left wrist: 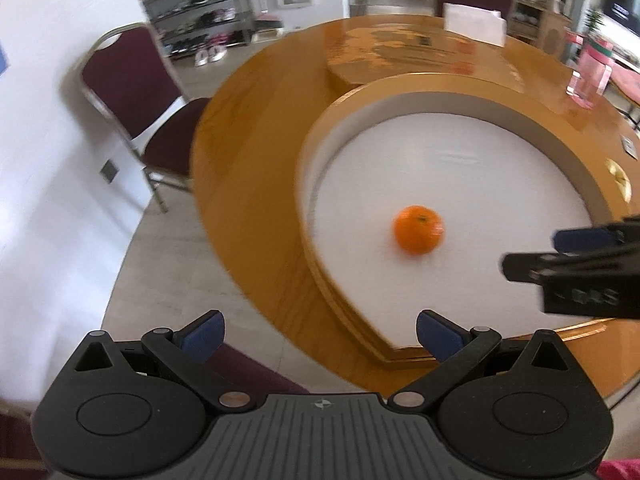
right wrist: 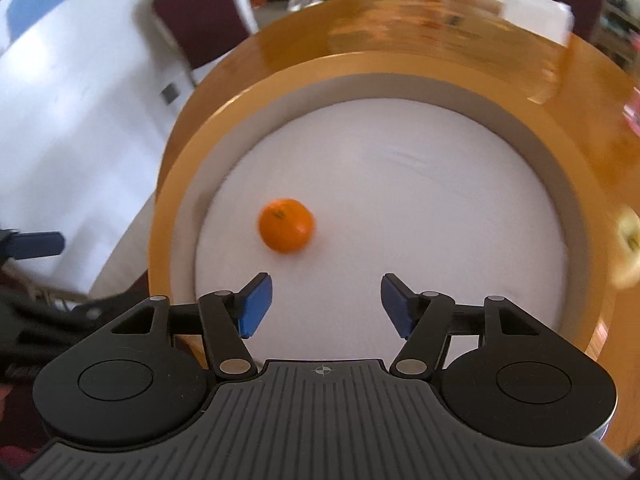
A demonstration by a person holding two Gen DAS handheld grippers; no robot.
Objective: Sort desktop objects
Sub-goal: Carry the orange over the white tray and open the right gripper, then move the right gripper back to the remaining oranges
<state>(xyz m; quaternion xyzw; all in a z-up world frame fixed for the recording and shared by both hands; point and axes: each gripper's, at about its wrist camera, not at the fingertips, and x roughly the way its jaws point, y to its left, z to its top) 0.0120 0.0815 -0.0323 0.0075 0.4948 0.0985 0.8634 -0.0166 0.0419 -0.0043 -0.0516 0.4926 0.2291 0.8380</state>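
Both the left gripper point(left wrist: 318, 334) and right gripper point(right wrist: 326, 305) are spread wide, holding nothing. The round mandarin point(right wrist: 286, 225), mid-left on the white tray point(right wrist: 420, 200), might roll away if bumped.

A glossy round wooden table point(left wrist: 256, 128) stands on a pale tiled floor point(left wrist: 168, 240) beside a white wall point(left wrist: 36, 120), with maroon metal-framed chairs point(left wrist: 132, 96) around it and a shoe rack point(left wrist: 200, 12) behind.
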